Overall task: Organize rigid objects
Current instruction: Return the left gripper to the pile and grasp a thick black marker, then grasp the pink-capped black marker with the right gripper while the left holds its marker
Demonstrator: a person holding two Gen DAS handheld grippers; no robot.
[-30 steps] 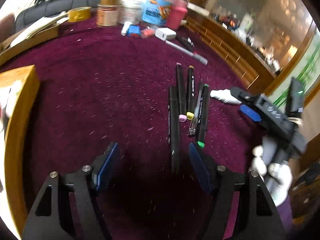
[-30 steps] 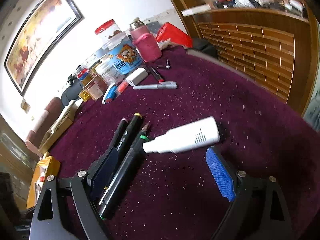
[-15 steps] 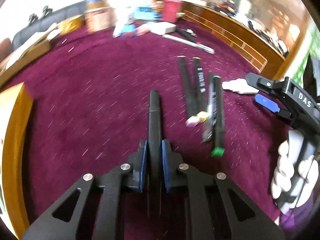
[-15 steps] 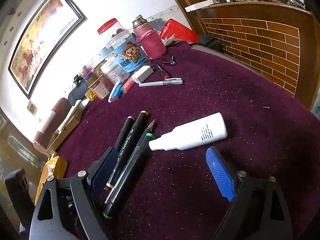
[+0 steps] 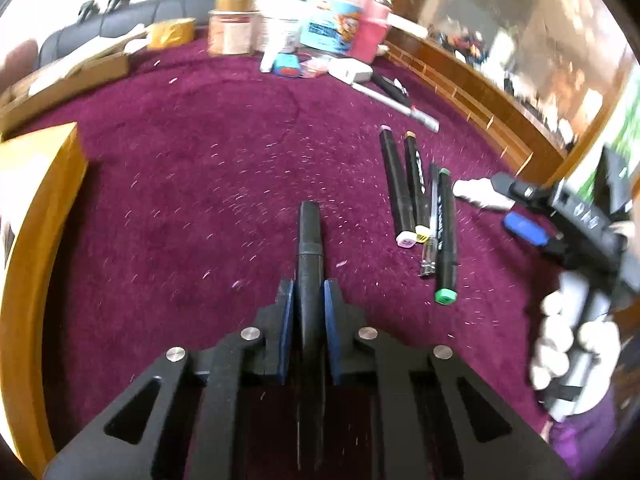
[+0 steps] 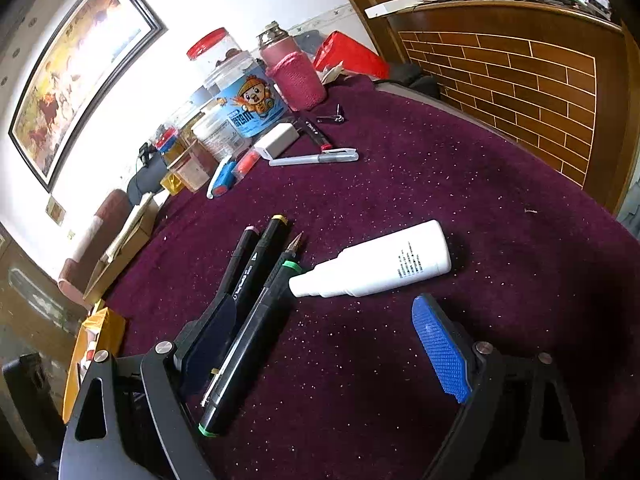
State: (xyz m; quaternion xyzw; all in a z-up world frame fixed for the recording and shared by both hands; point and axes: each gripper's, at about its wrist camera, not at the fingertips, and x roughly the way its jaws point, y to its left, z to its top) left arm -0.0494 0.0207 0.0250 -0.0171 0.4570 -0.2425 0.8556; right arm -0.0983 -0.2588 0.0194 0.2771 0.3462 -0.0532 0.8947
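Observation:
My left gripper (image 5: 309,292) is shut on a black marker (image 5: 310,248), which sticks out forward over the purple cloth (image 5: 200,184). To its right lies a row of markers (image 5: 416,192) with pink, yellow and green ends, plus a thin pen. A white bottle (image 5: 478,196) lies past them, partly hidden by my right gripper (image 5: 514,208). In the right wrist view my right gripper (image 6: 324,322) stands open just short of the white bottle (image 6: 384,266). The green-capped marker (image 6: 248,340) lies against its left finger (image 6: 212,328).
Jars and tubs (image 5: 320,20) crowd the far edge, with a white charger (image 5: 352,70) and a silver pen (image 5: 394,106) in front. A yellow box (image 5: 40,208) stands at the left and a cardboard box (image 5: 68,76) behind it. A brick-patterned wooden wall (image 6: 520,80) borders the right.
My left gripper shut on the black marker that lay at the left end of the row and carried it leftwards away from the others. The right gripper stayed put and open.

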